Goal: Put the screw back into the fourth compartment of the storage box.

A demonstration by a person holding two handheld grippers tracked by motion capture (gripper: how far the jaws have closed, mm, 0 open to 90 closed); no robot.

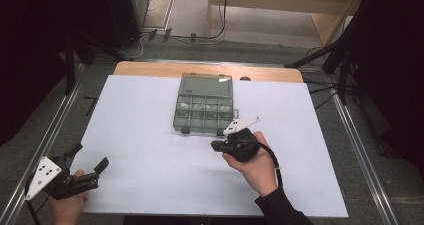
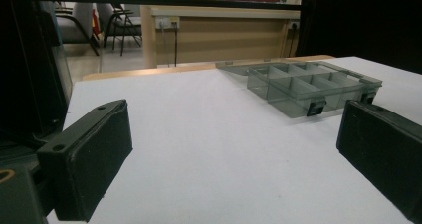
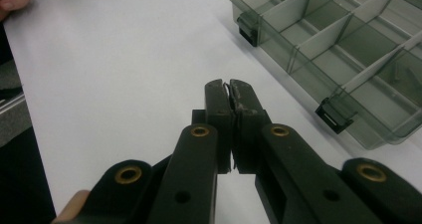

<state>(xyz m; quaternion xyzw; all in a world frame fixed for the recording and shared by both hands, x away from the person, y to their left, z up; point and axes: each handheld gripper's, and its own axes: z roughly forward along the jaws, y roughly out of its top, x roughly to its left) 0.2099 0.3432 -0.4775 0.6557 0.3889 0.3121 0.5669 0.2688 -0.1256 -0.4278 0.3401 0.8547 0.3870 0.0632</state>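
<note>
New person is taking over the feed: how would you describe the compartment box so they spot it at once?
Start from the white table with the bare wooden strip along its far edge. Just on the near side of that strip, around the middle, lies the compartment box: flat, smoky see-through plastic, lid folded open toward the far side. Its grid of dividers and two dark latches on the near wall set it apart from the black grippers.

Smoke-grey translucent plastic compartment box [image 1: 203,105]: black latches, clear dividers | white rectangular table sheet [image 1: 150,160]: plain, unpatterned; pale wood strip [image 1: 150,68] at far edge | black two-jaw left gripper [image 1: 90,161]: grey plate with dark dots | black two-jaw right gripper [image 3: 230,90]: brass-coloured rivets, white plate | sleeve [image 1: 280,210]: black
</note>
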